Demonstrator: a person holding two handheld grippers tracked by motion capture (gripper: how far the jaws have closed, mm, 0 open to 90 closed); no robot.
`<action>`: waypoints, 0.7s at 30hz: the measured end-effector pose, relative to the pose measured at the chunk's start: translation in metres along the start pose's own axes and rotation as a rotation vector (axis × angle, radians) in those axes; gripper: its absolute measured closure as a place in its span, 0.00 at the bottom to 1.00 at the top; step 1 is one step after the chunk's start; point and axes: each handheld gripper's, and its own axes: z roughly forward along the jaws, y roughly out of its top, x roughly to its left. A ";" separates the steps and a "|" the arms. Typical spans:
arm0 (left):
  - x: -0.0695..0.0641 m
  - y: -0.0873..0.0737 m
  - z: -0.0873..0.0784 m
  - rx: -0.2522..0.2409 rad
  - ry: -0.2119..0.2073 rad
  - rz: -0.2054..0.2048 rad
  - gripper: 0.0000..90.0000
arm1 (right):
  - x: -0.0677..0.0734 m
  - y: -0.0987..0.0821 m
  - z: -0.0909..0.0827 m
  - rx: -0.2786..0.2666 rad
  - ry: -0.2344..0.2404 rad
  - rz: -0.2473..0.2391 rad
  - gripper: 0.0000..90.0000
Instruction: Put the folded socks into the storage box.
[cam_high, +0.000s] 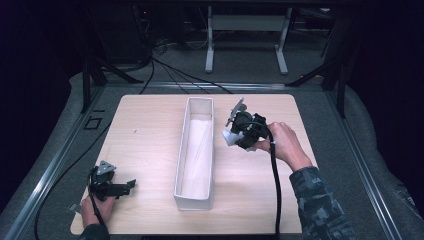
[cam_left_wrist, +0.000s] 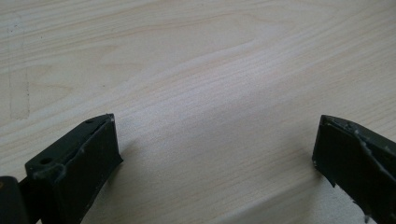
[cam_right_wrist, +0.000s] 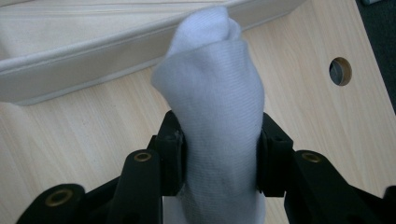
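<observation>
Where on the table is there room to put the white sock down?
Bare wood lies between the long white fabric bin and the table's left edge, beyond the left gripper. Right of the bin it is crowded: the right gripper holds the rolled white sock there.

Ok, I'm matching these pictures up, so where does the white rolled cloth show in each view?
High view: the white rolled cloth sits right of centre, at the right gripper, beside the long white box.
Left gripper view: bare wooden table between open fingers; no cloth.
Right gripper view: centre, clamped between the fingers.
Shared landmark: the light wooden table.
</observation>
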 end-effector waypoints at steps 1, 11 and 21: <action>0.000 0.000 0.000 0.000 0.000 0.000 0.00 | 0.000 0.001 -0.001 0.002 0.000 0.002 0.67; 0.000 0.000 0.000 0.000 0.000 0.000 0.00 | -0.001 0.016 -0.014 -0.011 -0.010 -0.016 0.67; 0.000 0.000 0.000 0.000 0.000 0.000 0.00 | 0.002 0.036 -0.023 -0.018 -0.013 -0.046 0.67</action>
